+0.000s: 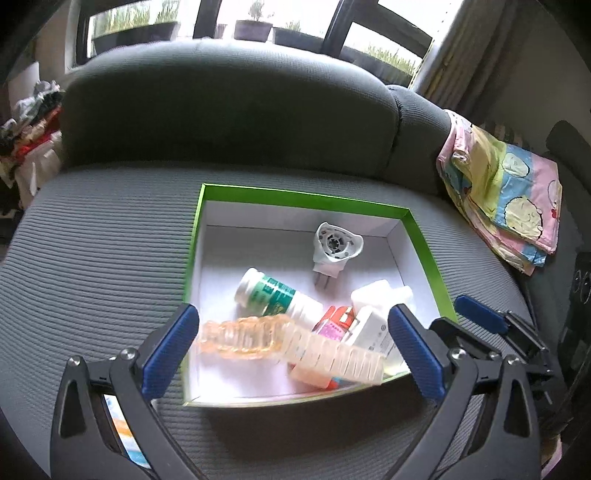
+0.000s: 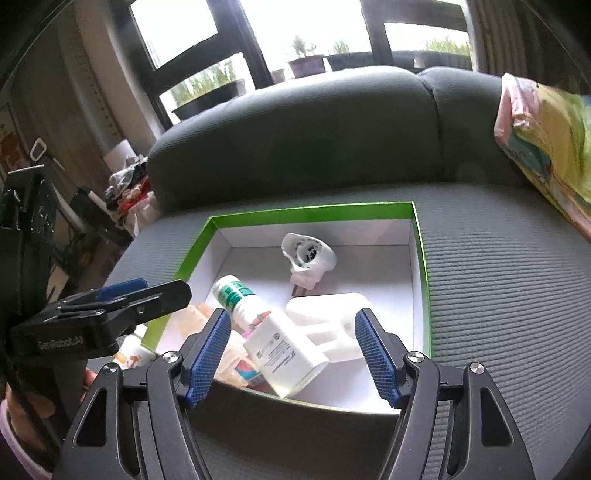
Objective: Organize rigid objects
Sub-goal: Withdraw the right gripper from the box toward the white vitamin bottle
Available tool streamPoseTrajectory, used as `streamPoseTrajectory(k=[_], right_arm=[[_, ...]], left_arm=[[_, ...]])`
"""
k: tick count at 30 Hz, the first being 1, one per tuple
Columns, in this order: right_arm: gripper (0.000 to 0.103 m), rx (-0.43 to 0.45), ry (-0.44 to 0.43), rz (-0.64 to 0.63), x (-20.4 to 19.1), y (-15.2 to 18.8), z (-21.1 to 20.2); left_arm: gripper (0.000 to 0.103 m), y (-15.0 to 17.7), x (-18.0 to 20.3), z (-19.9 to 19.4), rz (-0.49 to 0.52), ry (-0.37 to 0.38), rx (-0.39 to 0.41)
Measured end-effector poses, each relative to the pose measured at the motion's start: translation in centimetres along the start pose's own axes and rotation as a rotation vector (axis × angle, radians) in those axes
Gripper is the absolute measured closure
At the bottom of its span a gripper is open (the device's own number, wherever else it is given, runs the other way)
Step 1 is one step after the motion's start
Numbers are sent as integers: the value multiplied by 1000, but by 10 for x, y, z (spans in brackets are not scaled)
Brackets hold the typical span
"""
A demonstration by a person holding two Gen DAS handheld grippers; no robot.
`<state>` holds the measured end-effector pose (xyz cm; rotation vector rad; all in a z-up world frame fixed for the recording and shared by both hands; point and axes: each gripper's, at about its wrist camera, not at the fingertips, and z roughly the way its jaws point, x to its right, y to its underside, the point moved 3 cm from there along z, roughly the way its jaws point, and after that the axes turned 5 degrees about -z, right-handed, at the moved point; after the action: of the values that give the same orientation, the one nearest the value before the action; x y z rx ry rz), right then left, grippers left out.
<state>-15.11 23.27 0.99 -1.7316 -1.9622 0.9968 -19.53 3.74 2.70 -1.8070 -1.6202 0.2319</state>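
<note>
Green-rimmed box (image 1: 428, 254) rests on grey ribbed sofa (image 1: 110, 240) beneath windows (image 1: 147, 14).

- Left gripper (image 1: 291, 336): black angular frame arms, silver round screws, blue ribbed finger pads.
- Right gripper (image 2: 292, 356): the same build.
- Printed white lettering on the left gripper's side, perhaps "GenRobot.AI".

A home living room: grey sofa (image 1: 229, 122), potted plants (image 1: 253, 27) outside the window, folded bedding (image 1: 509, 192).

Legible text: one brand mark only.
"GenRobot.AI" in pale letters on the left gripper (image 2: 122, 295) body; print on the white adapter (image 2: 284, 356) and green-labelled bottle (image 2: 236, 295) is unreadable.
</note>
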Motion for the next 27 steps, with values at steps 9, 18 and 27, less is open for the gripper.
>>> streamPoseTrajectory(k=[9, 18, 27], right_arm=[[32, 41, 11, -74, -29, 5, -35], [32, 34, -10, -157, -69, 20, -51], [32, -47, -57, -236, -109, 50, -39]], left_arm=[[1, 16, 0, -41, 65, -50, 87], [1, 40, -23, -75, 69, -63, 132], [1, 77, -102, -90, -77, -89, 84]])
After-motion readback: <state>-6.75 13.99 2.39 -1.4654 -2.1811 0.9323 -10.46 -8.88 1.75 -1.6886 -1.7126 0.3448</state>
